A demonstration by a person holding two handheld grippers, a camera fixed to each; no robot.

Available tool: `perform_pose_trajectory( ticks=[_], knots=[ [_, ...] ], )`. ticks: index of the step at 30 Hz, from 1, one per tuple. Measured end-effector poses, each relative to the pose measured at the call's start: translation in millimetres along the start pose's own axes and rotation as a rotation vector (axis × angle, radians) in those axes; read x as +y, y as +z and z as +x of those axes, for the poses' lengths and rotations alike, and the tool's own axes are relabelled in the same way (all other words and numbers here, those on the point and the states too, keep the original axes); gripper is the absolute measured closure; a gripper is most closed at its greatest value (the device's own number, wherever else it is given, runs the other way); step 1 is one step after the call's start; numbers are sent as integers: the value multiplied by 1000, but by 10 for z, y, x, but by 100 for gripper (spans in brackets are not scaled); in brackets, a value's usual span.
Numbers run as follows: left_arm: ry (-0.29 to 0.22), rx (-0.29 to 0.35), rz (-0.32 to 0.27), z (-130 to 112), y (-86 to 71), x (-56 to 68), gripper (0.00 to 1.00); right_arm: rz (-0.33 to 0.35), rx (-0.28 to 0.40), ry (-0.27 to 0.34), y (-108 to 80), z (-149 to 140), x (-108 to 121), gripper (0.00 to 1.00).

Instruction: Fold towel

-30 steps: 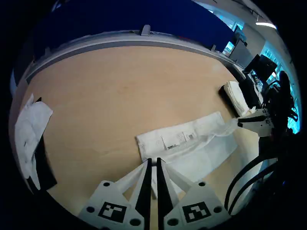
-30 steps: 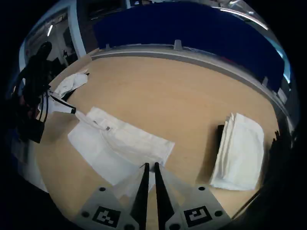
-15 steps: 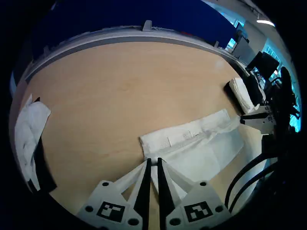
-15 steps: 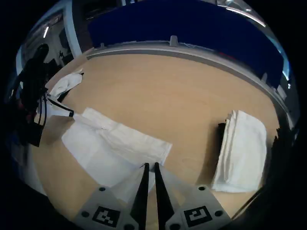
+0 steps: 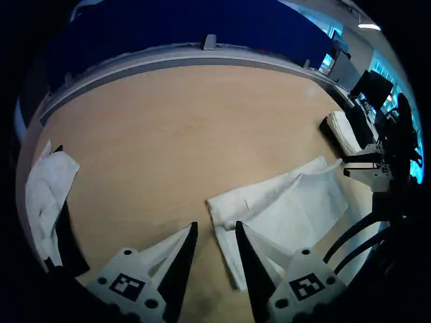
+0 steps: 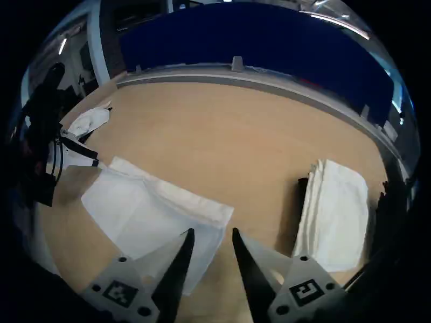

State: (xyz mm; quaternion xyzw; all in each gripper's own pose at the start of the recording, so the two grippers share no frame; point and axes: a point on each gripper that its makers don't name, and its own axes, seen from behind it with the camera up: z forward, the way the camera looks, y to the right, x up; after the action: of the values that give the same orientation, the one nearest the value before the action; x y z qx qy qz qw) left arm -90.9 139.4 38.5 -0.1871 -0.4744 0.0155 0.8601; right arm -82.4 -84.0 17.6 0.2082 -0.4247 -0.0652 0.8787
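In the left gripper view, the left hand-held gripper [image 5: 215,232] is seen with its fingers spread wide and nothing gripped. The near corner of the towel [image 5: 285,207] lies flat on the counter [image 5: 161,124] in the gap at the tips. In the right gripper view, the right hand-held gripper [image 6: 211,237] is likewise found wide open and empty, with the towel's other near corner lying between its fingers. The towel is spread on the counter between the two grippers, a narrow strip doubled over along its far edge. A stack of folded towels [image 6: 334,215] is recorded close to the right in the right gripper view. A loose white cloth [image 5: 46,188] is noted at the counter's left edge in the left gripper view. A blue partition [image 5: 188,24] is seen behind the counter, and dark monitors [image 5: 372,89] at far right.
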Motion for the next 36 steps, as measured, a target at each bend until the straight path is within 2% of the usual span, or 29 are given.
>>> perform_pose_trajectory(
  ticks=[3,5,15,23,29,36],
  knots=[
    [1,9,0,16,-27,-11,21,-9,9,-1,-8,8,22,29],
    [0,9,-1,10,-26,-12,15,-8,11,2,-8,9,22,27],
    [-7,20,-9,38,-51,32,15,-4,16,-3,-57,42,13,26],
    [0,31,7,-31,-166,13,15,4,12,-9,-120,-37,-47,25],
    [-16,42,33,-204,-320,-39,14,7,3,-9,-221,-204,-119,20],
    [-57,42,60,-540,-522,-60,14,6,-6,-2,-375,-414,-195,20]
  ],
)
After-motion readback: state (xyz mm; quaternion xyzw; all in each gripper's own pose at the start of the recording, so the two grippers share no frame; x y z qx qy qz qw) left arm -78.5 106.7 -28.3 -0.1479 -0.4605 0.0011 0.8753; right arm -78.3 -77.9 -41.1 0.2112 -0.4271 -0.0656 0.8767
